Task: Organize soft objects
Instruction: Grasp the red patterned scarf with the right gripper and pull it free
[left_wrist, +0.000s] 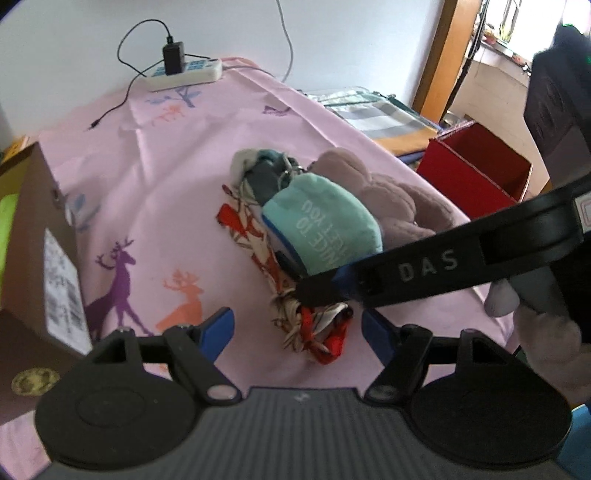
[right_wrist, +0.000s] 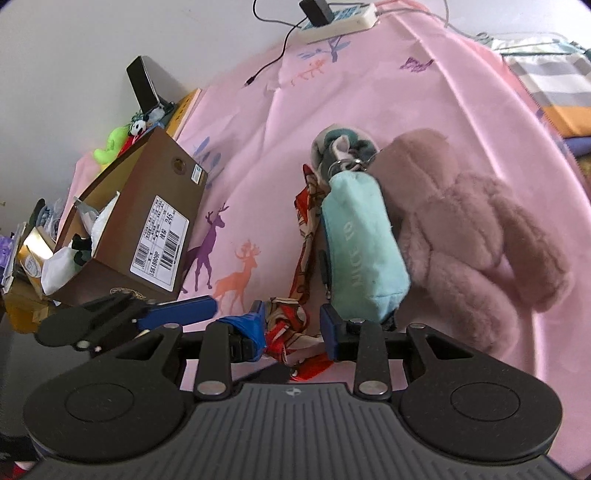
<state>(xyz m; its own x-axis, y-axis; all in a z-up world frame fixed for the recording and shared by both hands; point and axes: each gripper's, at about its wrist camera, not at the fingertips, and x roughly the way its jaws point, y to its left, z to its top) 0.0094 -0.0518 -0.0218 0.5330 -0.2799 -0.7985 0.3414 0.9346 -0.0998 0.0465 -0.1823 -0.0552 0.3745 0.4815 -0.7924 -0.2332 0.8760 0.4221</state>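
scarf (right_wrist: 291, 325) sits between the right tool's (right_wrist: 293, 326) spread fingers.

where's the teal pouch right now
The teal pouch lies mid-table on the pink cloth, between the red scarf on its left and the pink plush on its right, just ahead of the right gripper.
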